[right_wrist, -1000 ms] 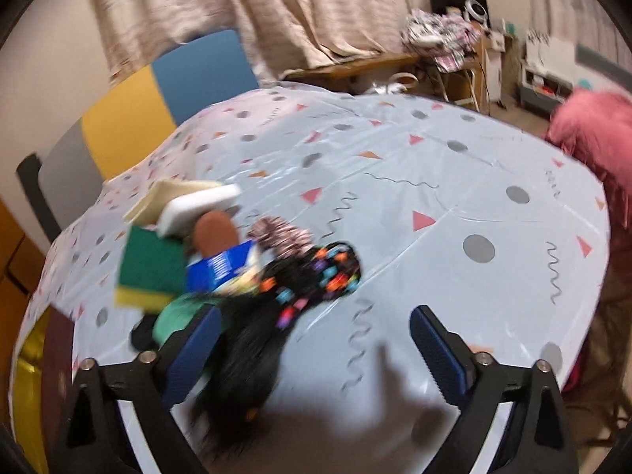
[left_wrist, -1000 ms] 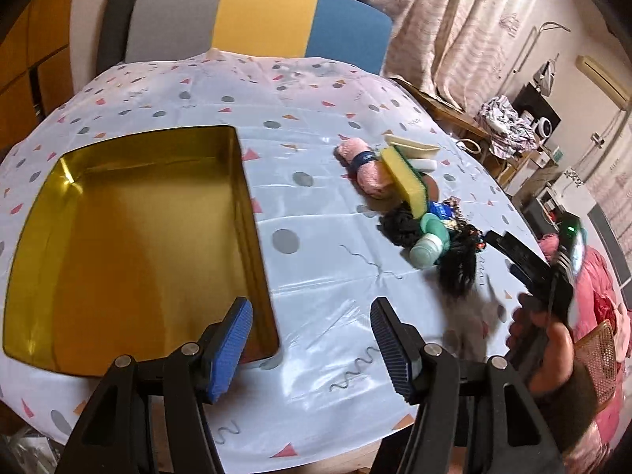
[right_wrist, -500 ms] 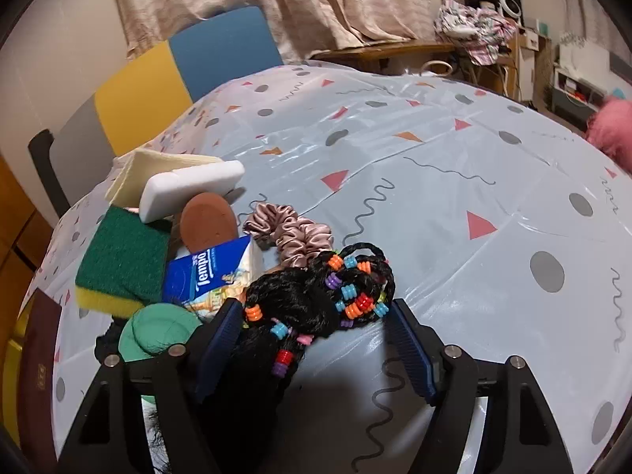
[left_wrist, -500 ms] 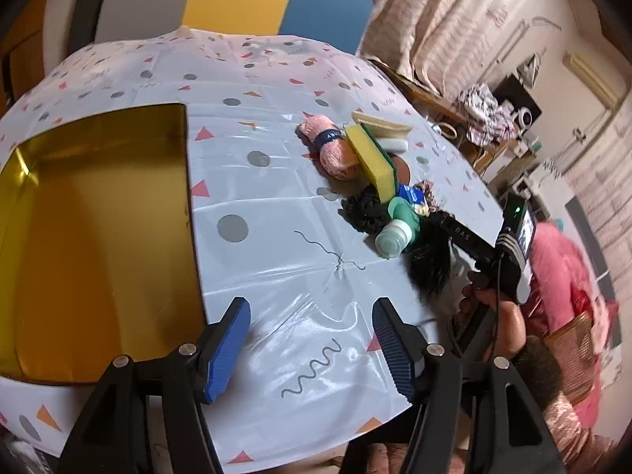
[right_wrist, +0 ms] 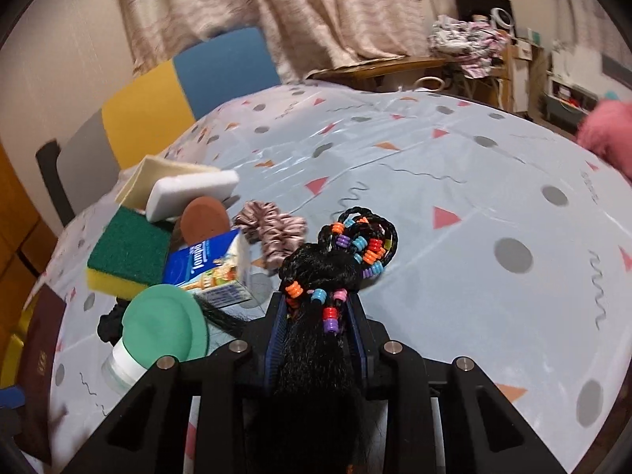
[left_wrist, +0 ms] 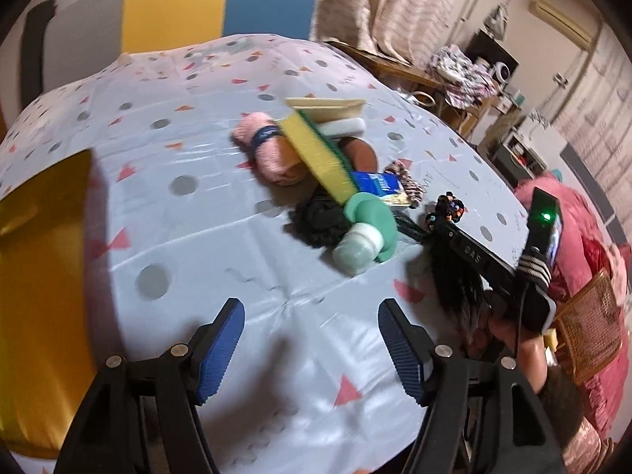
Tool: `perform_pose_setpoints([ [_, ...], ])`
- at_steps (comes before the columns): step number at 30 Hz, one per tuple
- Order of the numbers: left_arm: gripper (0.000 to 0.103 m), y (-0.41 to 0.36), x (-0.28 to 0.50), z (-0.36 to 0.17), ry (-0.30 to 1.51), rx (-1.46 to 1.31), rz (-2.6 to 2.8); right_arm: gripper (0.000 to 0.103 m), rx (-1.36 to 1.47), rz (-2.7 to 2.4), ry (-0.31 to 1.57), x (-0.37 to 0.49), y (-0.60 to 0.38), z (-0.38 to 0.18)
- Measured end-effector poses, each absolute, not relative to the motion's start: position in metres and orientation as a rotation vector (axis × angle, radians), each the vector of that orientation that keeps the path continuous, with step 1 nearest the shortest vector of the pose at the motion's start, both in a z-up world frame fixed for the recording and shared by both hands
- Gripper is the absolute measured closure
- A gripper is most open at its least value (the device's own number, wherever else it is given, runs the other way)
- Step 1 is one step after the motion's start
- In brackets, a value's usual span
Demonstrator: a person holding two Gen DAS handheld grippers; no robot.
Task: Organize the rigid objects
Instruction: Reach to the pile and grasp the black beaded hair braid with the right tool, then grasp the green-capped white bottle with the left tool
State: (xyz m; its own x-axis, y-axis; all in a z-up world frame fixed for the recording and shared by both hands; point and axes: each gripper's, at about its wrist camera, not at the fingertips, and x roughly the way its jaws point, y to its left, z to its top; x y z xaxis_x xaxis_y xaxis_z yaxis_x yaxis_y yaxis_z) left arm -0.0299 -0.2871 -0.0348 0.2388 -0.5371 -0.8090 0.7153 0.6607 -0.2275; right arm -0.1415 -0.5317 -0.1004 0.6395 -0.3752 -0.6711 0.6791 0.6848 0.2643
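Observation:
A black hairpiece with coloured beads lies on the patterned tablecloth. My right gripper is closing, and its pads press on the hairpiece's black strands just behind the beads. To its left is a pile: a green-capped bottle, a blue tissue pack, a green-and-yellow sponge, a brown disc, a white block and a pink scrunchie. My left gripper hovers over bare cloth near the front edge, its jaws opening with nothing between them.
A gold tray lies at the left. A pink rolled towel and a black scrunchie sit in the pile. A dark red booklet rests at the tray. A chair stands behind the table.
The right gripper came down around the black hairpiece and closed on it. The left gripper moved right, away from the gold tray and toward the pile, and opened wider.

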Motion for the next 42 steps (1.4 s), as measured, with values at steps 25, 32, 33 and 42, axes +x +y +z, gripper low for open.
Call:
perform_pose_setpoints([
  [25, 0.052, -0.408, -0.019, -0.094, 0.988, 0.394, -0.969, 0.076, 0.579, -0.610, 0.560, -0.154, -0.534, -0.114],
  [32, 0.057, -0.364, -0.025, -0.095, 1.026, 0.264, -1.000, 0.076, 0.576, -0.612, 0.561, -0.153, -0.534, -0.114],
  [33, 0.057, -0.357, -0.025, -0.094, 1.027, 0.253, -1.000, 0.076, 0.575, -0.612, 0.561, -0.153, -0.534, -0.114],
  [42, 0.055, -0.308, -0.029, -0.092, 1.000, 0.229, -0.961, 0.076, 0.567, -0.619, 0.568, -0.153, -0.534, -0.114],
])
